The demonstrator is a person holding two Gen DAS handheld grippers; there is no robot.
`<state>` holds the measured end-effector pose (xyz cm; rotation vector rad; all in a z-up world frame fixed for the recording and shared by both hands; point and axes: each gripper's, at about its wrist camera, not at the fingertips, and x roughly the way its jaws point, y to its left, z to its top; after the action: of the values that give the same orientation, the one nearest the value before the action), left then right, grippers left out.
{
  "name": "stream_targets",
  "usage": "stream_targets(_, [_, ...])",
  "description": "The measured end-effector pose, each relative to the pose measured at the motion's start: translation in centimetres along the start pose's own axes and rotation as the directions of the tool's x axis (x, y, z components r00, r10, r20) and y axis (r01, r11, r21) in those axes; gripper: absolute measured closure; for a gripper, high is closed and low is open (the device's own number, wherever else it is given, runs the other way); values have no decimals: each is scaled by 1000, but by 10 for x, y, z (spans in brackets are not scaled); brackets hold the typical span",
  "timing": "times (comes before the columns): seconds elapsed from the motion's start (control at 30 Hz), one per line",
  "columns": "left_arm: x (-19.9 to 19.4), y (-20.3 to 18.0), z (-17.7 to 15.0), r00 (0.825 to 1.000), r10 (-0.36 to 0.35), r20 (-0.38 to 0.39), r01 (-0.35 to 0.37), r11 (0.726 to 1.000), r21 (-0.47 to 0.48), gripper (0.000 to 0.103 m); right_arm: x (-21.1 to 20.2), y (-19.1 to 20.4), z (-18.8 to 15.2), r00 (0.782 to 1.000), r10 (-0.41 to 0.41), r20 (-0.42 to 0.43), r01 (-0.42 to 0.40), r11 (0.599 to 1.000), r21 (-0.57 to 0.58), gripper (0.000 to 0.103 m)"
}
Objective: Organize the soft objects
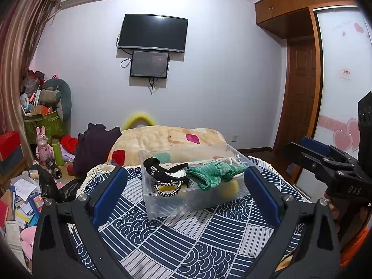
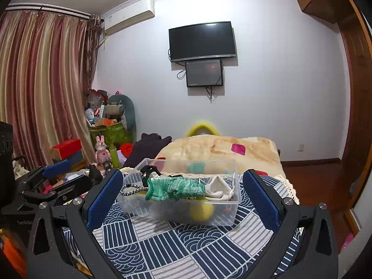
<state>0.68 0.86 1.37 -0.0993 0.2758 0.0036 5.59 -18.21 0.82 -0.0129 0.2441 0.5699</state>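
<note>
A clear plastic box [image 1: 162, 207] stands on a table with a navy patterned cloth [image 1: 186, 244]. It holds a green knitted sock [image 1: 214, 174], a black sock [image 1: 162, 171], a black-and-white cord [image 1: 167, 189], a white sock [image 2: 218, 188] and a yellow ball [image 2: 201, 211]. My left gripper [image 1: 186, 195] is open and empty, its pads on either side of the box in view, short of it. My right gripper [image 2: 183, 197] is open and empty, also short of the box [image 2: 209, 218]. The right gripper also shows at the right of the left wrist view [image 1: 320, 153].
Behind the table lies a bed with a beige blanket [image 1: 167, 139] and a dark purple garment [image 1: 95, 146]. Cluttered papers, toys and a green box [image 1: 44, 125] fill the floor at left. A wardrobe and door [image 1: 302, 93] stand at right.
</note>
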Motion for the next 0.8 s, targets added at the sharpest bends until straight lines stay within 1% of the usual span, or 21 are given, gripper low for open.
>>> stream_targets(0.33, [-1,0,0,1000,-2,0,2,1000,-2,0,0,0,0,1000,0,4,0,1000,-2,0])
stream_targets(0.53, [1,-2,-1,1000,-22,-7,22,1000,0,0,0,0,0,1000,1,4,-1,1000,-1,0])
stream_targets(0.8, [2,-2,-1,1000,-28,-9,28,1000,-5,0,0,0,-1,1000,1,3,-1,1000,-1,0])
